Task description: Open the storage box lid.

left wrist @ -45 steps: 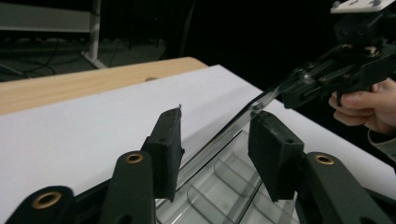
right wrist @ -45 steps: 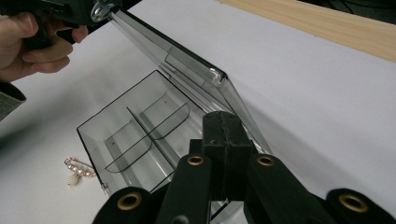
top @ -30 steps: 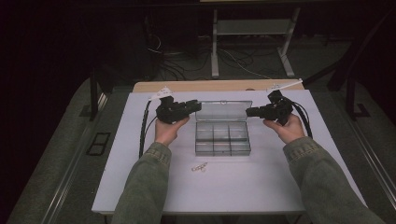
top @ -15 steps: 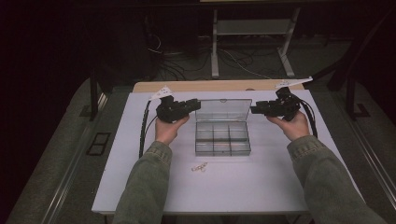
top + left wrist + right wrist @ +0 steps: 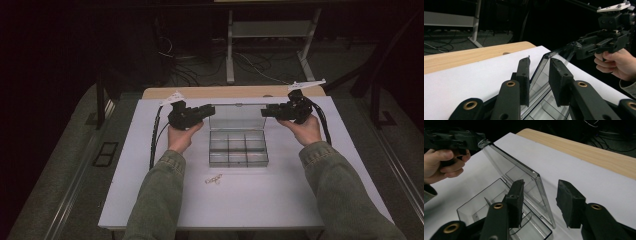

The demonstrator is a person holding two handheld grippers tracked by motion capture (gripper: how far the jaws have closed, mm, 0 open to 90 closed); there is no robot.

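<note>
The white table [image 5: 150, 200] carries a clear plastic compartment box [image 5: 238, 164] at its middle, with the person's forearms coming in on either side. The box looks light and stiff, with thin, smooth walls. It would probably slide on the table if pushed and crack if squeezed hard. Its hinged lid [image 5: 237, 117] stands raised at the far side and is a thin, slick pane. The safest hold is probably on its end edges near the top corners, with gentle pressure (a grip on the middle of the pane would flex it).

The left tool [image 5: 212, 109] sits at the lid's left end. Its jaws are narrow with the lid's edge between the pads [image 5: 524, 75], though I cannot tell whether they press on it. The right tool [image 5: 263, 111] is at the lid's right end. Its jaws have just been closing, yet they are parted around the edge, and the pads [image 5: 570, 202] stand clear of the plastic.

A few small pale bits [image 5: 214, 179] lie on the table just in front of the box, apart from both tools.
</note>
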